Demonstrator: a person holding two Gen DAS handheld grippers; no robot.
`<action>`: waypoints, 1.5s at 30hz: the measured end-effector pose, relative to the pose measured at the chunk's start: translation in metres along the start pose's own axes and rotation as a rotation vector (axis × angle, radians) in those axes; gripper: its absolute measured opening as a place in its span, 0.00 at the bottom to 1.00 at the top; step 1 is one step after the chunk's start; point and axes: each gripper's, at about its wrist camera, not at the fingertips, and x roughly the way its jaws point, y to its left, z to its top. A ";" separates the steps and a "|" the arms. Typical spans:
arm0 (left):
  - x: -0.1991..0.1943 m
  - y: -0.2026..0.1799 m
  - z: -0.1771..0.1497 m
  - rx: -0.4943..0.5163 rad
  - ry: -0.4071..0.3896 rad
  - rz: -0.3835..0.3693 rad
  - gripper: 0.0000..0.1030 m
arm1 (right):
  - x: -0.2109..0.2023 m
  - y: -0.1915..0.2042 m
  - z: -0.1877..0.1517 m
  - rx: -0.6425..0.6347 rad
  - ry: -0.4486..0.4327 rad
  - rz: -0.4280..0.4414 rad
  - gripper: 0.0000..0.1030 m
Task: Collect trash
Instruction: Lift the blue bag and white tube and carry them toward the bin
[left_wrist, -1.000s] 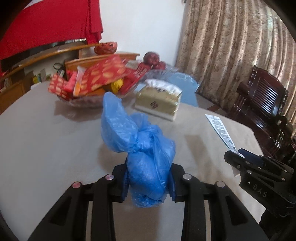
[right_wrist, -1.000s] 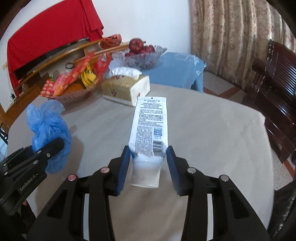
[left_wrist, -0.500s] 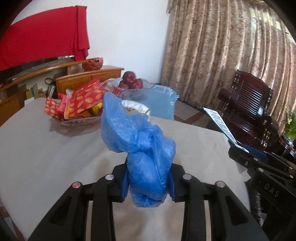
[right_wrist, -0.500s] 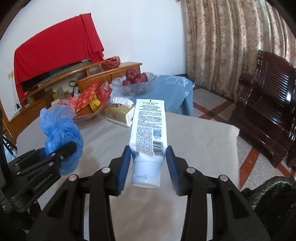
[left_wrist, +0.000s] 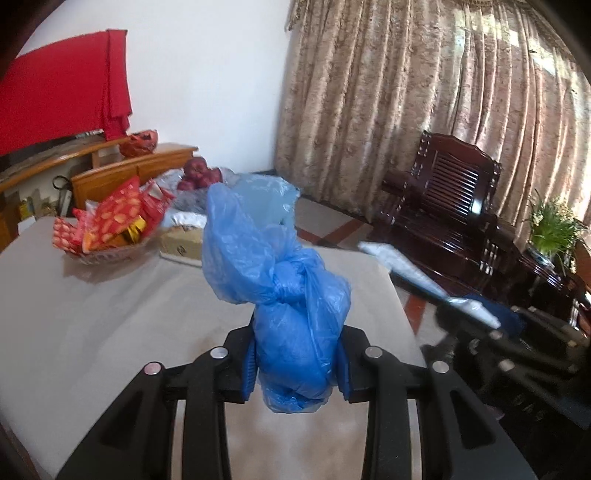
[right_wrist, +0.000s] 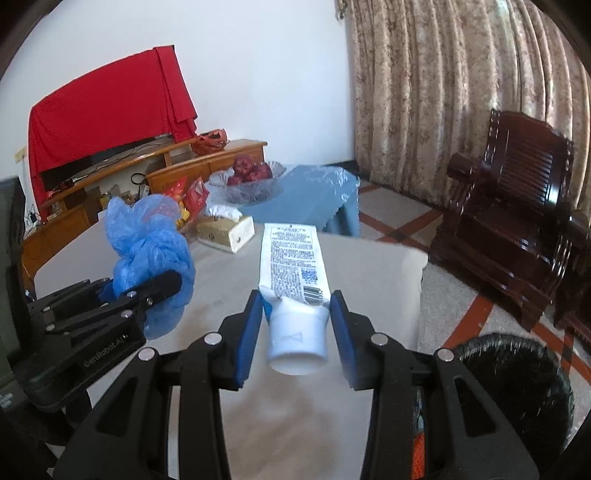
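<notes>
Hand-held grippers clamp blue bag (left_wrist: 295, 325) and white tube (right_wrist: 293, 291).

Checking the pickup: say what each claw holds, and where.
Left claw: blue bag, by its lower end. Right claw: white tube, at its cap end.

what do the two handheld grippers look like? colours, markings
Both are matte black, with angular linkage arms, silver round pivot pins and blue pads on the inner finger faces. Left gripper: faint pale lettering on its side in the right wrist view. Right gripper: faint lettering too, blurred. No cables, hands or sleeves visible.
</notes>
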 end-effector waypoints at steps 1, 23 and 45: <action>0.002 0.000 -0.004 0.004 0.011 0.005 0.32 | 0.007 -0.003 -0.007 0.006 0.016 0.001 0.35; 0.051 0.045 -0.077 -0.009 0.193 0.111 0.32 | 0.101 0.011 -0.085 0.056 0.237 0.024 0.50; 0.060 0.051 -0.089 -0.025 0.231 0.119 0.32 | 0.113 0.011 -0.089 0.053 0.267 0.005 0.41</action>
